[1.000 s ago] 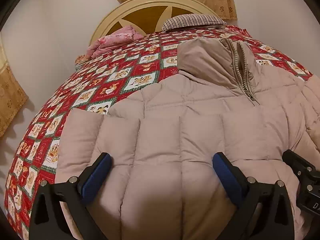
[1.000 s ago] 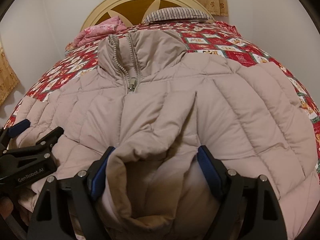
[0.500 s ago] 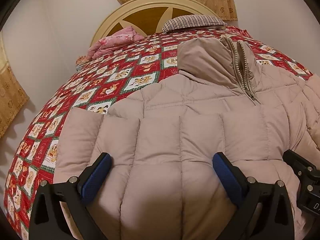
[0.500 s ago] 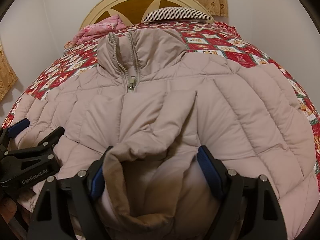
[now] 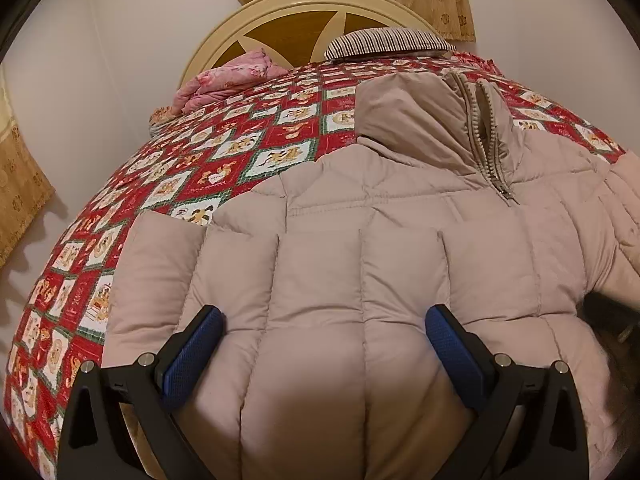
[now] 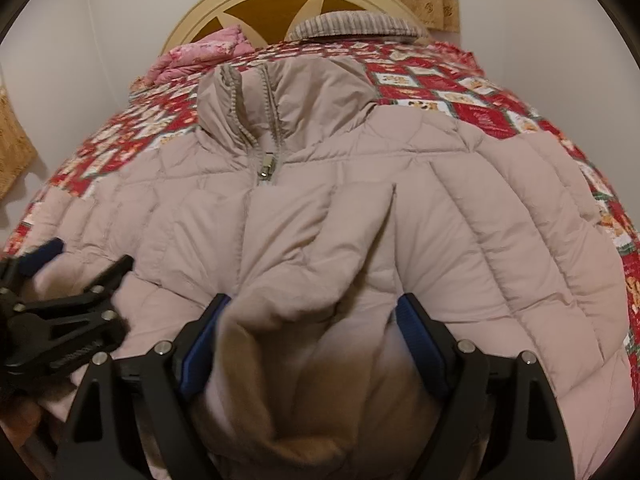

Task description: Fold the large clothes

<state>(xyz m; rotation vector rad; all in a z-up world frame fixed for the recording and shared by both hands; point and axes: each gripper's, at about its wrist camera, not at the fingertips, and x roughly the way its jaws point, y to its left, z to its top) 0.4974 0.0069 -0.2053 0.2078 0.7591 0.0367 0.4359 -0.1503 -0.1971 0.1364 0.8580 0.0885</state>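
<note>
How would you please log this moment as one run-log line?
jacket: flat on bed, zipped | left gripper: open over hem | right gripper: open around folded sleeve

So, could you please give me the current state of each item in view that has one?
Beige quilted puffer jacket: spread front-up on the bed, not folded through the body.
Jacket zip: closed up to the chest, collar open above.
Sleeve cuff: lying between the right fingers.
Left gripper: open, over the hem.
Right gripper: open wide.
Pink floral blanket: folded by the headboard.
Striped pillow: flat against the headboard.
</note>
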